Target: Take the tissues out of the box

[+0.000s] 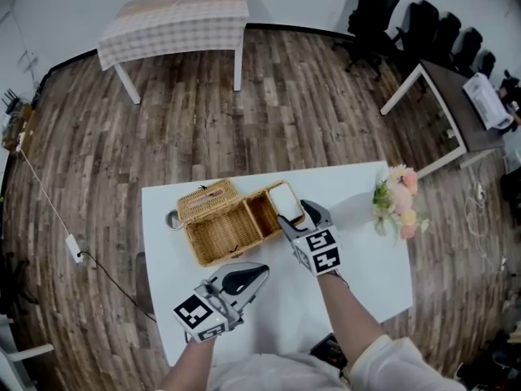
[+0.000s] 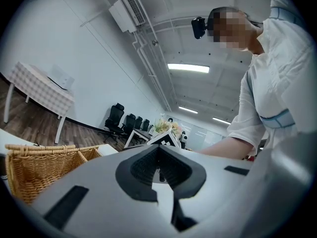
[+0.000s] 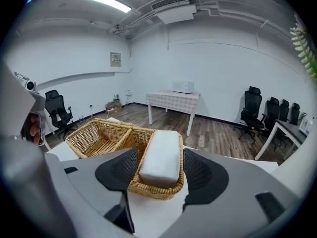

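A wicker box (image 1: 213, 248) stands open on the white table (image 1: 358, 259), its lid (image 1: 207, 200) folded back to the left. A white tissue pack (image 1: 285, 199) fills the box's small right compartment; the larger compartment looks empty. My right gripper (image 1: 298, 217) hovers just in front of that compartment. In the right gripper view the tissue pack (image 3: 161, 157) lies ahead between the wide-apart pads of the open right gripper (image 3: 158, 175), which do not touch it. My left gripper (image 1: 262, 270) is low over the table's front, tips together and nothing in them; the left gripper view shows the left gripper (image 2: 159, 170) shut beside the box (image 2: 34, 167).
A bunch of pink flowers (image 1: 396, 202) stands at the table's right side. A small round object (image 1: 173, 218) sits by the left edge. A checked table (image 1: 175, 19), office chairs (image 1: 423, 23) and a desk (image 1: 456, 104) stand farther off on the wooden floor.
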### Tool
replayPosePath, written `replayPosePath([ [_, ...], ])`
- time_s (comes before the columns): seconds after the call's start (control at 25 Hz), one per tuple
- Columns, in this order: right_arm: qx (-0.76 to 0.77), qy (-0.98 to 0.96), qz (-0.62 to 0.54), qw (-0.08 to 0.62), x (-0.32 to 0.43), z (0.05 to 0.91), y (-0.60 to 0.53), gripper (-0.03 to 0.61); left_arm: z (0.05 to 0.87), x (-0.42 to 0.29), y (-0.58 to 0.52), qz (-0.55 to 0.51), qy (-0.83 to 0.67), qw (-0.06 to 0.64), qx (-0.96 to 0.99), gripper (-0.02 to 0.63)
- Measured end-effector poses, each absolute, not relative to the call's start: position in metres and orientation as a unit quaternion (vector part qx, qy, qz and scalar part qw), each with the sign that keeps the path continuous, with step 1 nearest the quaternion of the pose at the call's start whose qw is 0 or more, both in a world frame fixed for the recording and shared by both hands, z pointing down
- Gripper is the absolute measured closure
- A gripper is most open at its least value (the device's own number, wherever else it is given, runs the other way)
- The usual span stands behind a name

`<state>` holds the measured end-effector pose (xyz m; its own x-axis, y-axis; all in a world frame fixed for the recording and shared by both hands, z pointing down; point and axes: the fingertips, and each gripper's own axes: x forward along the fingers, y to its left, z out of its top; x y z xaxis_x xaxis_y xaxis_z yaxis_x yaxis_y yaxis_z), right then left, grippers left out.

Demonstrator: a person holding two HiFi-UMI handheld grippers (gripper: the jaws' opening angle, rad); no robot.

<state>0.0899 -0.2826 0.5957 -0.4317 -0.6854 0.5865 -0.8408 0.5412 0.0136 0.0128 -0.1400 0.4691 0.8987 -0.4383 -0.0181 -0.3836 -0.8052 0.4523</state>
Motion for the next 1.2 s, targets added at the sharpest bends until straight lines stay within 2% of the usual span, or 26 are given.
replayPosePath([
  [0.64, 0.461, -0.826, 0.136, 0.296, 0.087, 0.606, -0.292, 0.298, 0.477, 0.023, -0.169, -0.065, -0.222, 0.227, 0.946, 0.615],
  [1.2, 0.466, -0.823, 0.155, 0.285, 0.091, 0.606, -0.294, 0.341, 0.484, 0.02, -0.169, -0.064, -0.221, 0.236, 0.944, 0.615],
])
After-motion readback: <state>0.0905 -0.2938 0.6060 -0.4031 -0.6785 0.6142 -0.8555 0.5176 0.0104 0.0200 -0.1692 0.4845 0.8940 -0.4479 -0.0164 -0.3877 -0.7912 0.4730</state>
